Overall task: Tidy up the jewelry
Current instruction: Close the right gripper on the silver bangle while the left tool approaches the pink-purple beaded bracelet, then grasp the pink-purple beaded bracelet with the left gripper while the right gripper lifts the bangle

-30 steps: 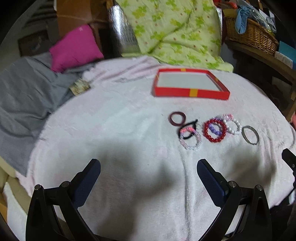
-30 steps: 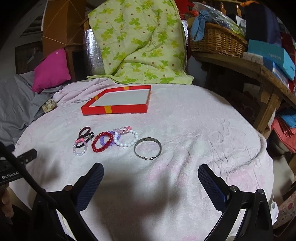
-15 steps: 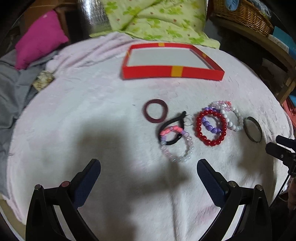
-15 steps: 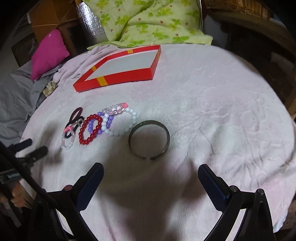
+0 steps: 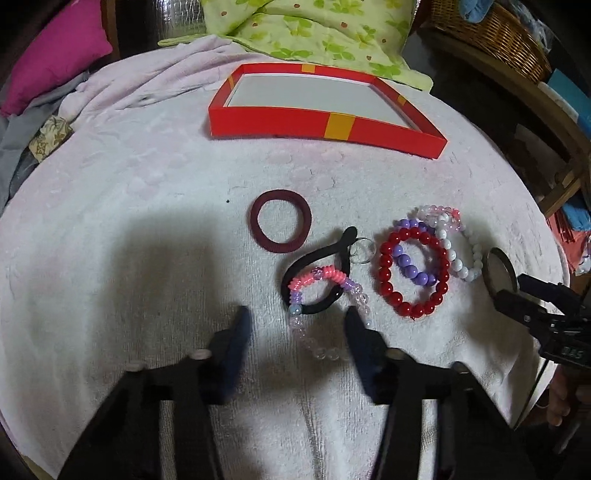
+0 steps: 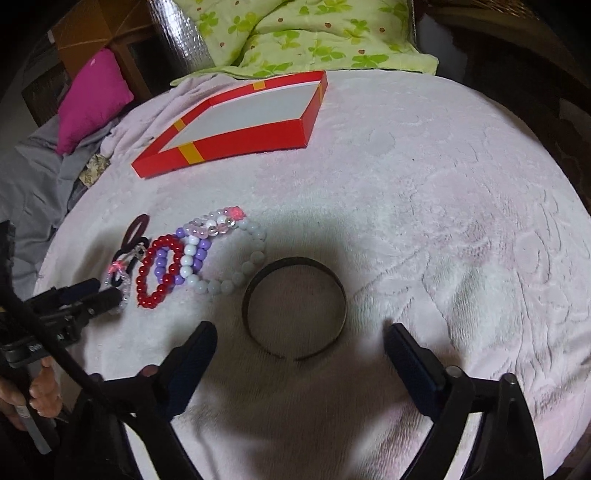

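Note:
A shallow red box (image 5: 325,125) with a white floor lies at the back of the white towel; it also shows in the right wrist view (image 6: 236,140). In front lie a maroon ring (image 5: 280,225), a black hair tie (image 5: 314,280) under a clear and pink bead bracelet (image 5: 325,295), a red bead bracelet (image 5: 412,269), a purple one (image 5: 410,258), a white one (image 5: 461,254). My left gripper (image 5: 297,332) is partly closed, its jaws either side of the clear bracelet's near end. A dark metal bangle (image 6: 295,306) lies just ahead of my open right gripper (image 6: 301,347).
A green flowered quilt (image 5: 314,33) and a pink cushion (image 5: 55,48) lie behind the towel. A wicker basket (image 5: 491,33) stands on a wooden shelf at the back right. Grey cloth (image 6: 26,184) hangs at the left.
Both grippers have moved forward and down toward the jewelry. My left jaws have narrowed around the clear bracelet. The right gripper has come close to the metal bangle.

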Available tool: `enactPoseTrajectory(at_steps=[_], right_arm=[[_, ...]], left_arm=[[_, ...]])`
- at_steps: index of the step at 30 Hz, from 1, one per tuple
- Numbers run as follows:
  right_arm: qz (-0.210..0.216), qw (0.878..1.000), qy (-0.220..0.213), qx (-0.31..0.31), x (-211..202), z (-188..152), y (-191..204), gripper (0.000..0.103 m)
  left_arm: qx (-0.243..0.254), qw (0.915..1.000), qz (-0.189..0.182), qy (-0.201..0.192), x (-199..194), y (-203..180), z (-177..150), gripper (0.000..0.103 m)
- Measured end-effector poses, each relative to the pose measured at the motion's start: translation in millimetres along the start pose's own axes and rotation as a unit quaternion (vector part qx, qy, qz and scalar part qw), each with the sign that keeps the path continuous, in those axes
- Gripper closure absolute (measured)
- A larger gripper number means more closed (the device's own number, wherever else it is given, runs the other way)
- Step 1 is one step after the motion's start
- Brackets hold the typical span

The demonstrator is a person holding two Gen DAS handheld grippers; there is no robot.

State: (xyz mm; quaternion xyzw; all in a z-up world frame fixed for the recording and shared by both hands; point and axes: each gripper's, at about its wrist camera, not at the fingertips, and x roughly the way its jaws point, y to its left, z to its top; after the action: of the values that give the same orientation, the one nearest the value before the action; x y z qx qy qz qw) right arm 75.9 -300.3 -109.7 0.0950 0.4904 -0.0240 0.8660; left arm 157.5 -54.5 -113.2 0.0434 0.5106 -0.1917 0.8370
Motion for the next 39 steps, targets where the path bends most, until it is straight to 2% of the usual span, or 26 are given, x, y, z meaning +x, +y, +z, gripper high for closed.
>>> enactPoseTrajectory(at_steps=[2,3,5,11,17,24,31,32,33,36,37,39], right_arm=[[-0.012,1.000,-0.008,-0.010,1,0,3,0.026],[-0.016,1.000,-0.011,-0.014,1,0,4,0.034],[-0.021,0.999,-0.019,-0.019,0,0,5,0.041],[-0.025,0.999,-0.034,-0.023,-2,-3,8,0.041],[-0.005,0.999,-0.049,0.005,-13,-1,-4,0.041],[0.039,0.996,-0.062,0.048,-20,6,-12,0.042],[0.060,0.993,-0.078,0.059,-26,11,-8,0.042],[0.060,0.993,-0.079,0.059,-27,11,-7,0.043],[0.061,0.993,-0.079,0.058,-26,12,-7,0.070],[0.054,0.995,-0.063,0.060,-20,11,-8,0.072],[0.048,0.996,-0.054,0.060,-16,10,-8,0.072],[0.043,0.996,-0.032,0.068,-8,9,-10,0.072]], left_arm=[[-0.004,1.0000,0.001,-0.004,0,2,0,0.070],[-0.007,1.0000,-0.001,-0.005,0,4,1,0.073],[-0.013,0.9998,-0.015,-0.008,-1,5,2,0.086],[0.003,0.9994,-0.017,-0.030,-10,1,1,0.095],[0.013,0.9982,-0.028,-0.051,-21,2,2,0.096],[0.019,0.9952,-0.048,-0.083,-43,8,5,0.096],[0.016,0.9943,-0.048,-0.094,-51,18,9,0.096],[0.011,0.9946,-0.051,-0.090,-50,21,10,0.096],[0.008,0.9951,-0.055,-0.082,-47,23,9,0.096],[-0.005,0.9973,-0.060,-0.041,-33,25,6,0.094],[-0.008,0.9977,-0.063,-0.025,-26,26,5,0.090],[-0.012,0.9977,-0.066,-0.001,-15,25,4,0.076]])
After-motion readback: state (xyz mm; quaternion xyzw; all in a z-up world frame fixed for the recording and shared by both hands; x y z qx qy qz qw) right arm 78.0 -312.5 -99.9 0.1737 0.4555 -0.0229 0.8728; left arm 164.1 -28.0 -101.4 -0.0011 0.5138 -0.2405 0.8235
